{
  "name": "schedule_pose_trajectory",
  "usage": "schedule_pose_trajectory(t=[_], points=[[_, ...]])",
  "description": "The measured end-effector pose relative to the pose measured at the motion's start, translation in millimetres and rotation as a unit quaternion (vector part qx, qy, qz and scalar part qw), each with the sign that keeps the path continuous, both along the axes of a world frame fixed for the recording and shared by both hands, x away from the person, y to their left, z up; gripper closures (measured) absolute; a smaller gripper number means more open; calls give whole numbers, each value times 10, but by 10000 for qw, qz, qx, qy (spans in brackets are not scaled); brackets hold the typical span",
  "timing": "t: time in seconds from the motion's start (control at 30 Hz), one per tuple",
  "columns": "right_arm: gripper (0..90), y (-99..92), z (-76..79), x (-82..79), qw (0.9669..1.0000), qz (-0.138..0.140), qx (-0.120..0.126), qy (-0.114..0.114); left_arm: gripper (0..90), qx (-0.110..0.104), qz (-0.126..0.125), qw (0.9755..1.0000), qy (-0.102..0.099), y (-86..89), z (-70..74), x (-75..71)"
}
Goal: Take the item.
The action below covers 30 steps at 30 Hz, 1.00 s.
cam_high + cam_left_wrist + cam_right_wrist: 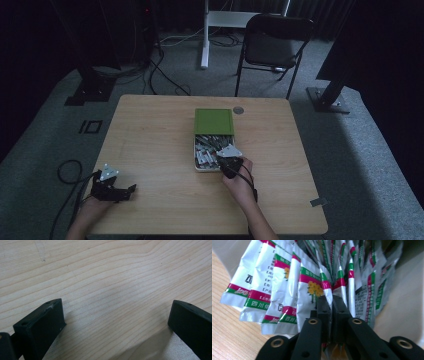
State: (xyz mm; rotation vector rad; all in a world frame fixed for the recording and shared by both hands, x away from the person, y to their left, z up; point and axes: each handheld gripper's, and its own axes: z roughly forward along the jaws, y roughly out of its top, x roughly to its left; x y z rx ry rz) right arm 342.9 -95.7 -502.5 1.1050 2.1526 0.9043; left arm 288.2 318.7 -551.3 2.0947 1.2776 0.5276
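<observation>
A dim lab or studio space: grey carpet (45,150) all round one bare wooden table (150,150), black stands bolted on base plates far left (90,92) and far right (327,100), cables (160,70) snaking across the floor, a black folding chair (272,47) beyond, dark curtains behind.

One table (165,150) held one box (199,167) with one green lid (214,121); its many sachets (284,287) were too crowded to count; two grippers, one chair (272,45).
</observation>
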Motion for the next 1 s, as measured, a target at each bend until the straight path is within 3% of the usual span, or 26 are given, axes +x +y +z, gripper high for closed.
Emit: schedule_pose_trajectory(t=[0.33, 0.6, 0.83, 1.0], points=[[874, -43, 106, -37, 9997, 58, 222, 55, 14, 0, 1, 10000, 0, 0, 0, 0], [876, -64, 259, -71, 9990, 110, 443, -31, 14, -11, 10, 10000, 1, -2, -1, -1], [877, -105, 432, -112, 9974, 193, 694, -91, 14, -18, 16, 10000, -2, -3, -1, -1], [877, -176, 568, -128, 9946, 198, 1001, -201, 14, -9, 11, 10000, -4, -1, -1, 0]])
